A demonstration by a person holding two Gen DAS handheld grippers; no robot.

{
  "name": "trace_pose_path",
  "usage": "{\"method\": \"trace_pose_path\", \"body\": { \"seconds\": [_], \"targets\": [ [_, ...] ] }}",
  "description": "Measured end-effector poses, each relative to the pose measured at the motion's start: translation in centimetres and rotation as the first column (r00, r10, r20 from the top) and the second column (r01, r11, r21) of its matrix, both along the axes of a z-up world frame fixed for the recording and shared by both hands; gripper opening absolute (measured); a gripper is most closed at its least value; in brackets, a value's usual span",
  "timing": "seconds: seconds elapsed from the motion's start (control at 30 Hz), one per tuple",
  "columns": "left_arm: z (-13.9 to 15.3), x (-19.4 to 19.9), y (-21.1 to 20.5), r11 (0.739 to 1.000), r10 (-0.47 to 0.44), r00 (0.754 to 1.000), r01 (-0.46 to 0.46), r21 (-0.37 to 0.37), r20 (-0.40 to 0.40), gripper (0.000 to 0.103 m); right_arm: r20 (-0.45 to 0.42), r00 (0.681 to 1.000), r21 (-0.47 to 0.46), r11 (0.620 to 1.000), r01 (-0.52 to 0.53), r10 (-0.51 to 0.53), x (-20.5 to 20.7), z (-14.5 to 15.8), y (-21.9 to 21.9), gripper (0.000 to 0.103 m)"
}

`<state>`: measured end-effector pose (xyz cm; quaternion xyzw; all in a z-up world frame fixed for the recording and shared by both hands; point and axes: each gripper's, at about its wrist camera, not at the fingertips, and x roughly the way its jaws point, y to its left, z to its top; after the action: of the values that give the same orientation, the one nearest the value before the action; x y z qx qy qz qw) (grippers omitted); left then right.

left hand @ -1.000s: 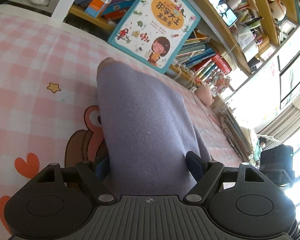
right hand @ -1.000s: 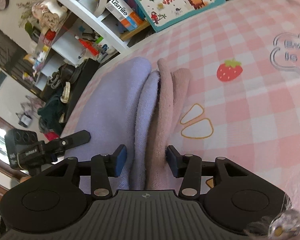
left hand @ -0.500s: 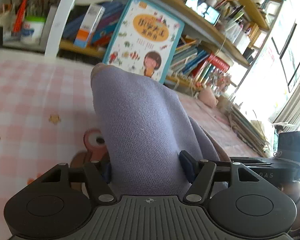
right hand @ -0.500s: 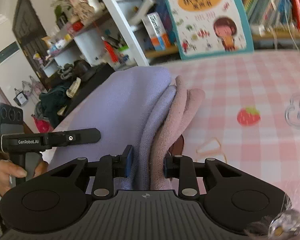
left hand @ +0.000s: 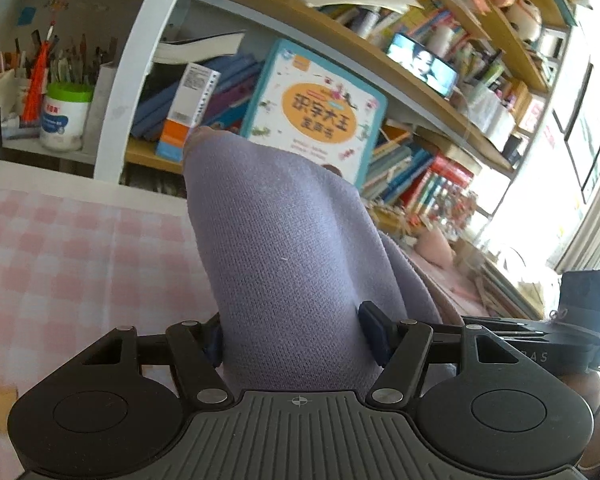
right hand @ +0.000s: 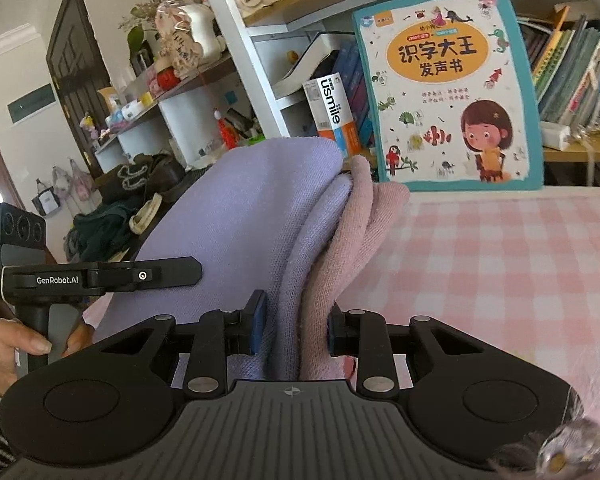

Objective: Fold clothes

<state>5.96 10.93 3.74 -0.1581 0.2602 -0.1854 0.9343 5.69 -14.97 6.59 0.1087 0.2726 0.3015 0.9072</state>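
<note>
Both grippers are clamped on one lavender knit garment (left hand: 296, 264), lifted above the pink checked bedsheet (right hand: 500, 264). Left gripper (left hand: 296, 340) pinches the lavender fold; right gripper (right hand: 296, 328) squeezes lavender and pink layers together, near the children's book (right hand: 448, 84).

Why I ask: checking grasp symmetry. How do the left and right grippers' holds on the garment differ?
The left gripper clamps a wide bunch of the purple garment, jaws far apart; the right gripper pinches a narrower bunch, jaws closer. Left shows only purple; right also grips pink layers. Both are shut on cloth lifted above the checked sheet.
</note>
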Motion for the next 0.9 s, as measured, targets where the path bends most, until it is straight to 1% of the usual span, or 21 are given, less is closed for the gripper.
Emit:
{"method": "trace_pose_path", "body": {
  "seconds": [0.2,0.37,0.47,0.57,0.77,0.9],
  "targets": [
    [-0.6,4.7,1.2,0.999,0.006,1.000,-0.006,0.040,-0.019,0.066,-0.020,1.000,0.000,1.000,0.003,-0.003,5.3,-0.9,0.6,0.026],
    [-1.9,8.7,2.2,1.000,0.010,1.000,-0.009,0.030,-0.024,0.066,-0.037,0.999,-0.001,1.000,0.006,-0.006,9.7,-1.7,1.2,0.026],
    [-2.6,11.0,3.0,1.000,0.009,1.000,-0.008,0.018,-0.023,0.066,-0.047,0.999,-0.001,1.000,0.007,-0.007,12.3,-2.2,1.5,0.026],
    [-3.2,12.8,3.7,1.000,0.007,1.000,-0.007,0.005,-0.017,0.066,-0.062,0.998,0.022,1.000,0.022,-0.021,14.3,-2.9,1.6,0.026],
    [-5.1,15.4,4.8,0.999,-0.010,0.999,0.008,-0.045,-0.032,0.066,-0.089,0.994,0.019,0.998,0.058,-0.056,16.1,-3.9,2.0,0.026],
    [-5.7,15.9,5.7,0.994,0.011,0.999,-0.016,-0.106,-0.049,0.067,-0.139,0.989,0.096,0.993,0.062,-0.049,17.3,-4.8,1.3,0.026]
  ]
}}
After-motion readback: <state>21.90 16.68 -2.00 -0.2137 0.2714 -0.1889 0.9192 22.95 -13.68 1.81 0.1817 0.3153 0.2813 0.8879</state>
